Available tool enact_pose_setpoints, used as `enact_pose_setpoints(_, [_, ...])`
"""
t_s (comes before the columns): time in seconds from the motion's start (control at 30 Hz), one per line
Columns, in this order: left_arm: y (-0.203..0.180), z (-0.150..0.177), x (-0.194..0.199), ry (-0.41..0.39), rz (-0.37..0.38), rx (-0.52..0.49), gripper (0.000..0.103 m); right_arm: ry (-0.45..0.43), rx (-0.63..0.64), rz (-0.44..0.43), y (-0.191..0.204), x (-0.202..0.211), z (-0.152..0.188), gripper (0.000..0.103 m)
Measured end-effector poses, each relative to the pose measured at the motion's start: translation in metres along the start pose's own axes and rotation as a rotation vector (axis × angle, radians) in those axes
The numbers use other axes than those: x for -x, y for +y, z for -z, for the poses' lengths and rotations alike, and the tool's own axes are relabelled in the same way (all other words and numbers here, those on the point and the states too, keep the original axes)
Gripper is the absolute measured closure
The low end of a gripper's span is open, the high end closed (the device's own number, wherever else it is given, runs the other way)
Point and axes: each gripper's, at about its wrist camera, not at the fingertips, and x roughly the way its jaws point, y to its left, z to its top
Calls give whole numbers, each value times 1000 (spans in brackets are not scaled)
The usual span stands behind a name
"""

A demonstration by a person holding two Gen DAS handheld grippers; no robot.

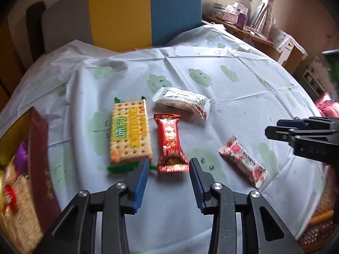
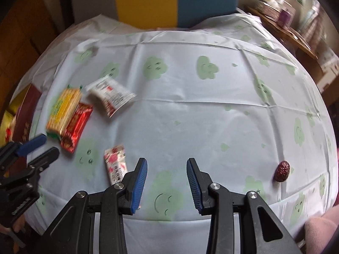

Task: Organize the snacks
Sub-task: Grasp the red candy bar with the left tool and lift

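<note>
So my left gripper (image 1: 168, 165) was wide open and empty, jaws straddling the near end of the red candy (image 1: 171, 148) lying beside the crackers (image 1: 129, 131). Figured I should push in deeper before squeezing. Right gripper (image 2: 166, 165) hovered open, empty too.

My left black two-finger gripper with blue ribbed pads (image 1: 168, 163) is held low, fingers pointing forward, jaws spread wide with nothing between them. My right black two-finger gripper with blue ribbed pads (image 2: 166, 163) is likewise gaping and empty, level with the left and well apart from it. In the right wrist view the left gripper's fingers (image 2: 34, 144) also stand apart.
</note>
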Motion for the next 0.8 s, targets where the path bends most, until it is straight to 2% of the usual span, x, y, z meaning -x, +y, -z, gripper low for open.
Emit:
enact_pose_setpoints(0.13, [-1,-9,-14,20,29,-5,63,-5,-24,-7,-5,1,-2,64])
enact_pose_setpoints(0.37, [-12,-23,-31,10,4,-75,64,-11,-10,-21,-3,1,-4,64])
enact_pose_setpoints(0.47, [-18,-25,-38,16,-30,-96,80,-19,-13,-27,-2,3,-4,64])
enact_pose_setpoints(0.5, [-19,-24,-37,11,-31,-99,81,-20,-14,-27,-2,4,-3,64])
enact_pose_setpoints(0.6, [-31,-9,-28,1,51,-136,81,-24,-21,-28,-4,5,-4,64])
enact_pose_setpoints(0.67, [-36,3,-23,-4,46,-161,82,-25,-29,-28,-5,5,-4,64])
enact_pose_setpoints(0.8, [-30,27,-5,-2,99,-117,82,-24,-21,-25,-5,5,-5,64])
